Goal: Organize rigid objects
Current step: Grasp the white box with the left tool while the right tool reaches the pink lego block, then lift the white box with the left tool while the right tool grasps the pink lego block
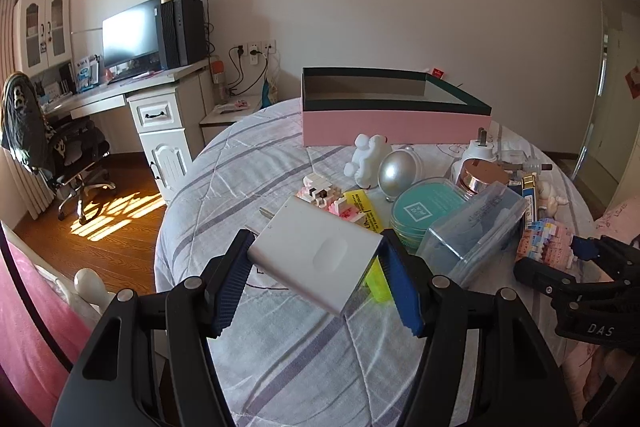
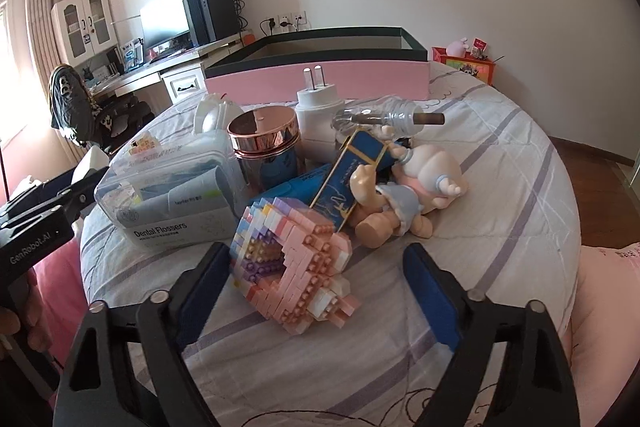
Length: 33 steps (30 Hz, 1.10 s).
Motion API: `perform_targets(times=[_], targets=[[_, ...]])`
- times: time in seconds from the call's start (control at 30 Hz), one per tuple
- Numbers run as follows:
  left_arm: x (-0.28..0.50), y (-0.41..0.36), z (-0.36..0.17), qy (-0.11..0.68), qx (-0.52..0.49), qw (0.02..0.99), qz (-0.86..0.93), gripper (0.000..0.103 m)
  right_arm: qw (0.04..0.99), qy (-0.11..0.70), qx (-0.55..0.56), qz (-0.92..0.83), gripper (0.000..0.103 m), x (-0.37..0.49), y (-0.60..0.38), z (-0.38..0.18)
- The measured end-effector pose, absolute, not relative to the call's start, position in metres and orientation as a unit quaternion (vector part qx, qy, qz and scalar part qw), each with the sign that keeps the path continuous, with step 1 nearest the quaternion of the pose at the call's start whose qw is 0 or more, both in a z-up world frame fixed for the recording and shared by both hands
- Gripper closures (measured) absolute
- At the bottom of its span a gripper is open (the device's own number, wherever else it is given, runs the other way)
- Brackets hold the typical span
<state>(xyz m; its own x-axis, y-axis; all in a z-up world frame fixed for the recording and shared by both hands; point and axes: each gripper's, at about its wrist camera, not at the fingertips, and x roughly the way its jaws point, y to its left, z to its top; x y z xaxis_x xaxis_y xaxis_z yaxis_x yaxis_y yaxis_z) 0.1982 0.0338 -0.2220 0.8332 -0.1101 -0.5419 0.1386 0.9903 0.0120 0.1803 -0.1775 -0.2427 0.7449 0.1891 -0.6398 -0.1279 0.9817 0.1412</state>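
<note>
Firmly between left claw (image 1: 316, 259) pads: white charger (image 1: 316, 247), off bedspread (image 1: 256, 163).

"Dental Flossers" stands on the clear plastic box (image 2: 168, 199), "GenRobot.AI" runs along the left tool's black body (image 2: 30, 251) at the picture's left edge, and "DAS" shows on the right tool's body (image 1: 600, 329).
</note>
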Motion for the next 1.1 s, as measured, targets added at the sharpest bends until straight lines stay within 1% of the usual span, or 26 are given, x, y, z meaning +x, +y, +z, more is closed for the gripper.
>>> perform_targets(times=[0.03,0.1,0.13,0.37,0.63,0.73,0.83,0.93,1.1], targets=[[0.198,0.033,-0.220,0.281,0.026,0.957,-0.066,0.038,0.933,0.344,0.042,0.092,0.032,0.179,-0.177,-0.243],[0.195,0.031,-0.215,0.275,0.025,0.959,-0.069,0.038,0.934,0.342,0.035,0.096,0.040,0.178,-0.176,-0.241],[0.194,0.030,-0.213,0.273,0.027,0.959,-0.071,0.038,0.933,0.340,0.039,0.110,0.055,0.177,-0.176,-0.240],[0.193,0.019,-0.194,0.255,0.034,0.962,-0.088,0.038,0.940,0.320,0.040,0.107,0.055,0.167,-0.189,-0.221],[0.217,-0.002,-0.164,0.241,0.036,0.960,-0.139,0.038,0.952,0.277,0.033,0.124,0.055,0.174,-0.198,-0.179],[0.237,-0.013,-0.148,0.227,0.050,0.961,-0.147,0.038,0.957,0.257,0.023,0.135,0.055,0.197,-0.198,-0.155],[0.271,-0.019,-0.135,0.231,0.049,0.959,-0.156,0.038,0.959,0.245,0.012,0.139,0.055,0.231,-0.197,-0.134],[0.313,-0.027,-0.127,0.241,0.060,0.956,-0.157,0.038,0.955,0.256,0.017,0.147,0.055,0.278,-0.199,-0.124],[0.391,-0.035,-0.128,0.289,0.058,0.944,-0.149,0.038,0.943,0.298,0.020,0.145,0.055,0.354,-0.194,-0.125]])
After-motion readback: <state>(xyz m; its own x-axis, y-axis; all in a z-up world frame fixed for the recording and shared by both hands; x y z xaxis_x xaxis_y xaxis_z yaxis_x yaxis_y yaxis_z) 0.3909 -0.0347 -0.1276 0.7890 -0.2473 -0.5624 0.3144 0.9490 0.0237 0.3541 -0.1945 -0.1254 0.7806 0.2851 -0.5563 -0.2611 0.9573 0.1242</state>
